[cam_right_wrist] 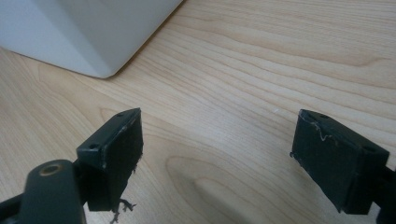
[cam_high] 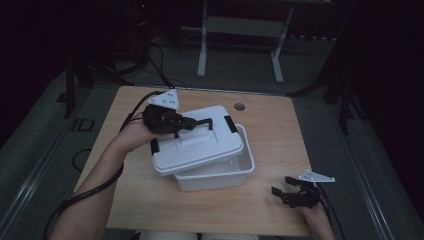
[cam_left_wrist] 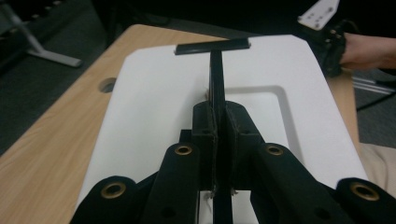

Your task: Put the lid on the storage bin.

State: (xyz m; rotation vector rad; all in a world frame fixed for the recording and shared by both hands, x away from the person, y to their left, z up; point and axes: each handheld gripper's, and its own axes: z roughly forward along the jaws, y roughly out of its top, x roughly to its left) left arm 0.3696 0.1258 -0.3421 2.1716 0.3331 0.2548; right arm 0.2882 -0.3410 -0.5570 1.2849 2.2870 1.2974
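Left tool (cam_high: 186, 123) pinching black handle (cam_left_wrist: 216, 74) of white plastic lid (cam_high: 197, 142), askew on white plastic bin (cam_high: 235, 172); right tool (cam_high: 296, 192) spread, idle; next likely align and seat.

From above I see my left gripper (cam_high: 192, 123) clamped on the black handle (cam_high: 204, 123) of the white lid (cam_high: 197, 145), which sits tilted and askew over the white bin (cam_high: 220, 172). My right gripper (cam_high: 282, 186) rests apart on the table (cam_high: 270, 125), jaws spread.
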